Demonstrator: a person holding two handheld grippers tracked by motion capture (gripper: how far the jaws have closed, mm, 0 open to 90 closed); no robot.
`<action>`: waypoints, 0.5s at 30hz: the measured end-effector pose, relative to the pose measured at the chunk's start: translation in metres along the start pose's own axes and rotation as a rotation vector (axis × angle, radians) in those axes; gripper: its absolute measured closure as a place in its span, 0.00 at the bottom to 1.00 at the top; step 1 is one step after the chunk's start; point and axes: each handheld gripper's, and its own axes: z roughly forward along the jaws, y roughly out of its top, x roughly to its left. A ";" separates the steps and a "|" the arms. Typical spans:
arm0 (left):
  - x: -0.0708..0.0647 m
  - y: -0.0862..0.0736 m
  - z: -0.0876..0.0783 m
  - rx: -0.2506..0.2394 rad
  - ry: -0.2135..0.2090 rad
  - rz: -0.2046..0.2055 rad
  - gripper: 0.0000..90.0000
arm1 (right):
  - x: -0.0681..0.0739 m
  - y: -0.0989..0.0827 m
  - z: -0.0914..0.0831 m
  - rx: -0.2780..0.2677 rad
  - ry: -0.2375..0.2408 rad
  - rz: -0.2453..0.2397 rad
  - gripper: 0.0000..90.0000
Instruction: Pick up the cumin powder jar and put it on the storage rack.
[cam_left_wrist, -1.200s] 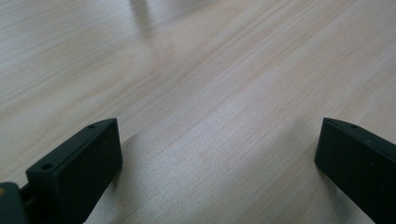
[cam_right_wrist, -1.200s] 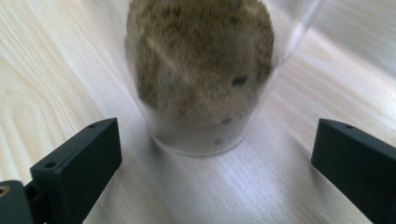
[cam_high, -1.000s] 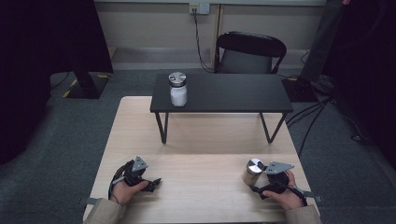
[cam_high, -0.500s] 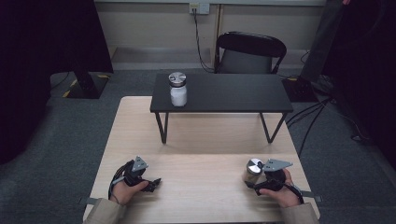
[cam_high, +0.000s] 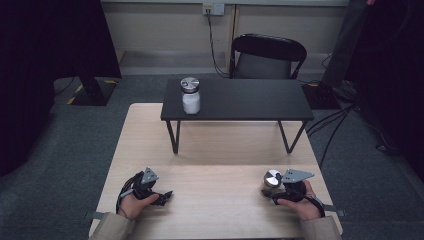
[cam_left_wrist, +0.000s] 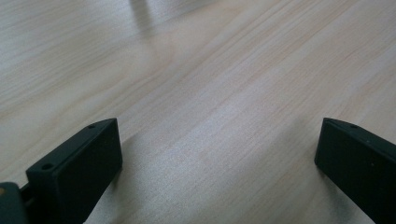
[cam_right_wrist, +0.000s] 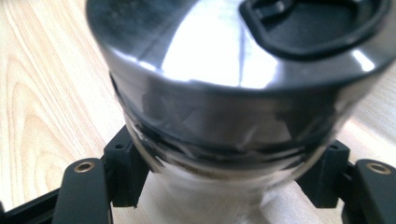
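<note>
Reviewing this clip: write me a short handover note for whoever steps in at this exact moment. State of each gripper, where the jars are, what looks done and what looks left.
Right gripper: jaws have just been closing and now clamp the near jar below its shiny metal lid; the jar stands on the wooden table, not lifted.
Left gripper: open, with nothing between its jaws, low over bare wood at the near left.
Second jar: white contents, metal lid, upright at the left end of the small black table, untouched.
Done: grip on the near jar.
Left: probably lifting and placing it; the destination is not evident.
</note>
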 end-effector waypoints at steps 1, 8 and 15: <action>0.000 0.000 0.000 0.000 0.000 0.000 0.00 | 0.001 0.000 0.000 0.001 -0.003 -0.003 0.34; 0.000 0.000 0.000 0.000 0.000 0.000 0.00 | 0.003 0.004 0.001 0.010 -0.006 -0.010 0.34; 0.000 0.000 0.000 -0.001 0.000 -0.001 0.00 | 0.002 0.008 0.000 0.017 0.002 -0.002 0.34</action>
